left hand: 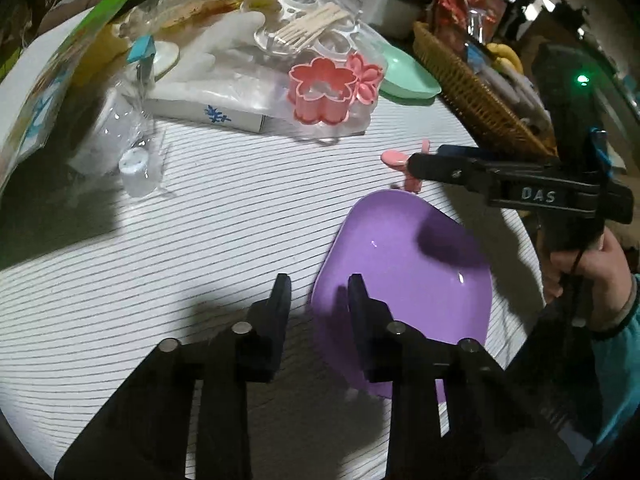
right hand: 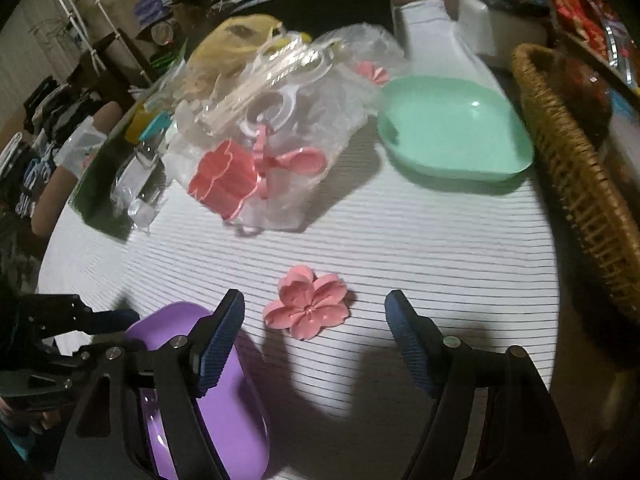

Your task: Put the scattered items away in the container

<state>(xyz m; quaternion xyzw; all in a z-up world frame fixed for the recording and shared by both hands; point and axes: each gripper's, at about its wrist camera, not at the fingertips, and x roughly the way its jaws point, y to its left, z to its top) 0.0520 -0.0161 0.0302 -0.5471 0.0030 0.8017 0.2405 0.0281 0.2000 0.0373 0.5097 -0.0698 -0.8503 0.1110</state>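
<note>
A purple dish (left hand: 400, 280) (right hand: 224, 400) sits on the striped cloth. In the left wrist view my left gripper (left hand: 319, 284) has narrow jaws astride the dish's near-left rim. One finger is over the dish and the other over the cloth, with a sliver of cloth showing beside the rim. A pink flower-shaped piece (right hand: 308, 308) (left hand: 394, 158) lies flat just past the dish. My right gripper (right hand: 315, 300) (left hand: 416, 166) stands open, pointing down, with the flower between and just ahead of its fingertips, untouched.
A green dish (right hand: 452, 136) (left hand: 408, 76) sits further back. A wicker basket (right hand: 580, 200) (left hand: 472, 96) lines the right edge. A clear bag of pink flower cutters (right hand: 224, 180) (left hand: 320, 96), a white box (left hand: 208, 114) and a small clear bottle (left hand: 134, 168) crowd the back left.
</note>
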